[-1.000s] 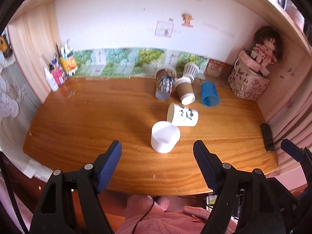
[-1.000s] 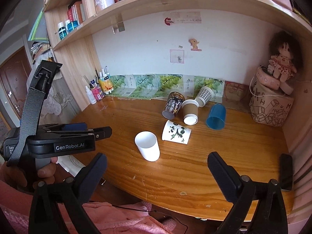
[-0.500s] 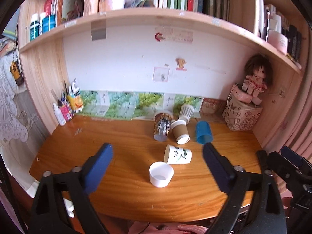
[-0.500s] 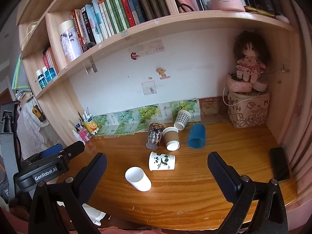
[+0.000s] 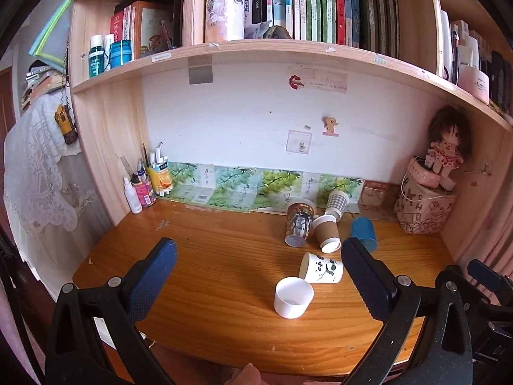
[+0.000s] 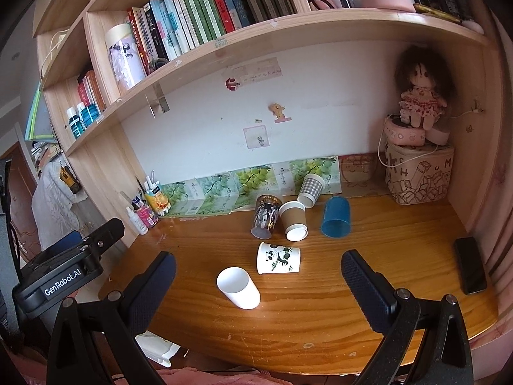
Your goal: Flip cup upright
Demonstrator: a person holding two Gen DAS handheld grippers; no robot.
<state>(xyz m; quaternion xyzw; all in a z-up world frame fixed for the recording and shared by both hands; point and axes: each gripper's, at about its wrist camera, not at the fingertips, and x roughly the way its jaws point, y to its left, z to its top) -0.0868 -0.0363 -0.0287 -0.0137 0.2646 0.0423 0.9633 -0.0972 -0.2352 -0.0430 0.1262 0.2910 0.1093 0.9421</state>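
1. Two grippers are hanging spread wide with nothing between their fingers: the left gripper (image 5: 258, 276) and the right gripper (image 6: 258, 276).
2. We are pulling both back and tilting them up; a second ago they were closer over the desk (image 5: 208, 256).
3. We are seeing the white cup (image 5: 293, 296) standing upright between the left gripper's fingers, well ahead of them, touching neither.
4. We are noting the panda cup (image 6: 278, 258) lying on its side just beyond it.

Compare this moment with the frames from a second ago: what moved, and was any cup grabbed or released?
Both tools drew back and up from the desk; the shelf of books now fills the top of each view. The left tool and right tool stay open and empty, so nothing was grabbed or released. The white cup stands upright as before; the panda cup and the cups behind it lie unmoved.
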